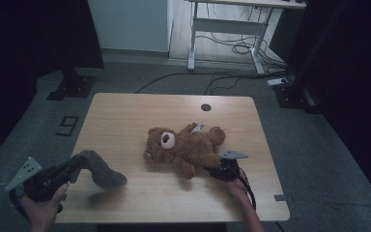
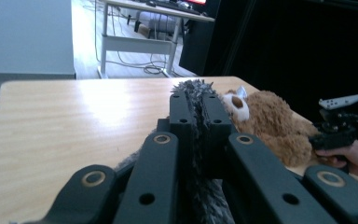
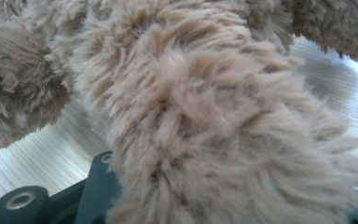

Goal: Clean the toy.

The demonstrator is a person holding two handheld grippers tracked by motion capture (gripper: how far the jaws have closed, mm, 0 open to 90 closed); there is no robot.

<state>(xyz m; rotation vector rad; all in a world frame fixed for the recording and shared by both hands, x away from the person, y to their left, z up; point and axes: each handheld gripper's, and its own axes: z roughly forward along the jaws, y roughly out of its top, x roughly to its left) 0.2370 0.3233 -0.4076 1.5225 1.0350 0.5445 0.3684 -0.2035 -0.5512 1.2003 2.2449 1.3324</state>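
Note:
A brown teddy bear (image 1: 186,147) lies on its back in the middle of the wooden table (image 1: 125,121), its head toward the left. My right gripper (image 1: 213,169) is at the bear's lower leg and is shut on it; brown fur (image 3: 205,116) bulges between the jaws in the right gripper view. At the front left corner my left gripper (image 1: 77,163) is shut on one end of a grey fuzzy piece of fabric (image 1: 102,171), which droops to the tabletop. The grey fabric (image 2: 196,100) shows pinched between the black jaws, with the bear (image 2: 272,123) beyond them.
A round cable hole (image 1: 206,107) sits near the table's far edge. Behind the table stand a white desk (image 1: 227,29) with cables on the floor and black stand bases (image 1: 72,87) at both sides. The other hand's gripper (image 2: 338,128) shows at the right.

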